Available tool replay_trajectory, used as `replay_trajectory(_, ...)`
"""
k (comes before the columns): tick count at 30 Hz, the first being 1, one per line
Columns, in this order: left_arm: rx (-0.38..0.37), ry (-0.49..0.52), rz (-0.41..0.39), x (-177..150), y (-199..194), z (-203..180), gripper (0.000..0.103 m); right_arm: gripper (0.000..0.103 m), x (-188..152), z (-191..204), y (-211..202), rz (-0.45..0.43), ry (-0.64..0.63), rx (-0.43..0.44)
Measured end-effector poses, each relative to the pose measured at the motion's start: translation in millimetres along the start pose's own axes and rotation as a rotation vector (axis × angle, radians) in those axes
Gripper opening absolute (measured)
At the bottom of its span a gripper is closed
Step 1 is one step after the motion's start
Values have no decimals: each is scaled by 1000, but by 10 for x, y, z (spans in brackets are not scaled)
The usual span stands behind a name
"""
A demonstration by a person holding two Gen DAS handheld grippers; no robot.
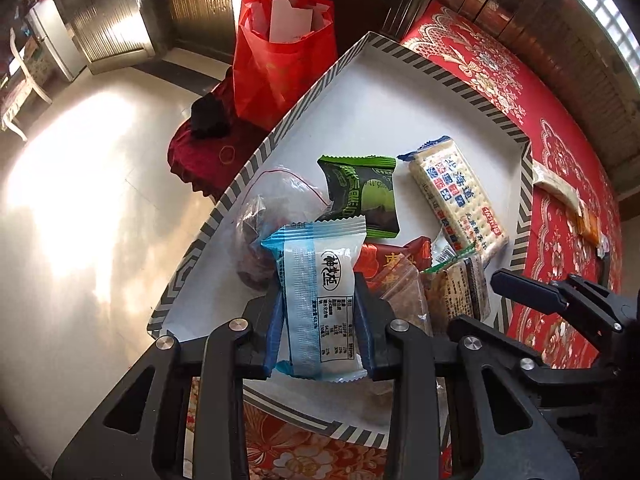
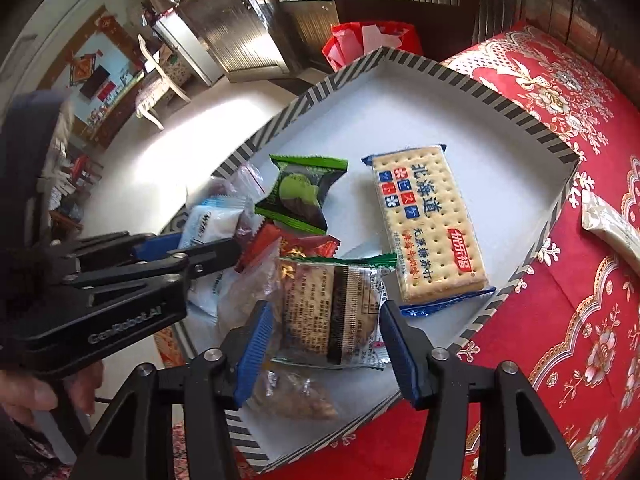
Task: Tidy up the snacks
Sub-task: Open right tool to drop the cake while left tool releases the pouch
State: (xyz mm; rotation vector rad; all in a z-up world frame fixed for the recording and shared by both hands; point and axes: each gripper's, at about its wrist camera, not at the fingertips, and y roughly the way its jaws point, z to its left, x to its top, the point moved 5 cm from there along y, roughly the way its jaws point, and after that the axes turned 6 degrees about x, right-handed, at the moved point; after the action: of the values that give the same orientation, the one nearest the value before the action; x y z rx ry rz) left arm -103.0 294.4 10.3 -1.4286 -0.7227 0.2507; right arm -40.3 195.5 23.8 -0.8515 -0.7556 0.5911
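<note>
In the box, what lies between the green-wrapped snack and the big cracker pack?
Nothing: bare white box floor separates the green-wrapped snack from the cracker pack. The right wrist view shows it most clearly; the left wrist view agrees.

left hand-held gripper point(image 1: 316, 316): pinched, angled down | right hand-held gripper point(image 2: 326, 344): jaws parted, angled down

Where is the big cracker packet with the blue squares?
The cracker packet lies flat in the striped box, on its right side, next to the green snack packet.
</note>
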Motion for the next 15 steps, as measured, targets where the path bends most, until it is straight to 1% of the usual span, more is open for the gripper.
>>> replay_trajectory(6, 5, -1, -36, 58, -122, -13, 40, 56, -15, -11, -202, -30, 1, -4)
replay_trajectory(8, 6, 7, -47, 80, -165, -41, 45, 56, -25, -28, -253, -39, 8, 2)
replay_trajectory(15, 0, 41, -51, 97, -200, -195, 45, 56, -67, -125, -334, -51, 27, -10)
